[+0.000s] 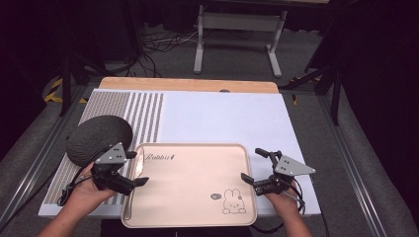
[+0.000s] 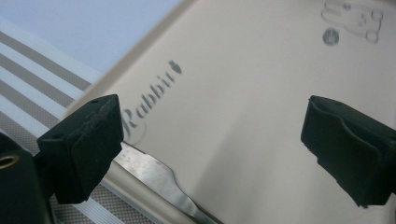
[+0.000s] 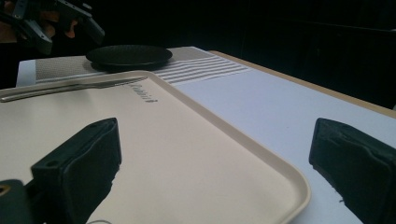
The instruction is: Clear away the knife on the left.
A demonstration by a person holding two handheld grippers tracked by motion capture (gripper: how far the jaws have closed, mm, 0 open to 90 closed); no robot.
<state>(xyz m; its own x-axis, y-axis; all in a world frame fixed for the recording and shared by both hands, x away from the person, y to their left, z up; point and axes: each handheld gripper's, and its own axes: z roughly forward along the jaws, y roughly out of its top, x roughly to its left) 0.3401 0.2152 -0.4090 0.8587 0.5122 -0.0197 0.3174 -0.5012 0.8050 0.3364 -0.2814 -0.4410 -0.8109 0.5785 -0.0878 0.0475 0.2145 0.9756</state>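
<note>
Dark floor and cable clutter lie beyond the far edge of the table (image 1: 188, 85), whose top is covered by a pale mat (image 1: 232, 118) with grey stripes at its left. On the near part of the mat sits a beige tray (image 1: 197, 197) printed with a rabbit, and a flat metal utensil (image 2: 154, 177) — a knife or fork, too blurred to tell — lies along the tray's left rim. A dark round plate (image 1: 99, 138) rests just left of the tray's far-left corner.

The left gripper (image 1: 132, 170) hovers over that rim with its jaws spread wide, empty, the utensil just inside one jaw. The right gripper (image 1: 254, 165) waits at the tray's right edge, jaws likewise apart and holding nothing.

The risk is in the pick-up: the utensil lies thin and flat against the raised rim, so the jaws may close on the rim instead — or skid the metal across the smooth tray. A hard pinch could also tip or shift the tray unless the right gripper steadies it.
</note>
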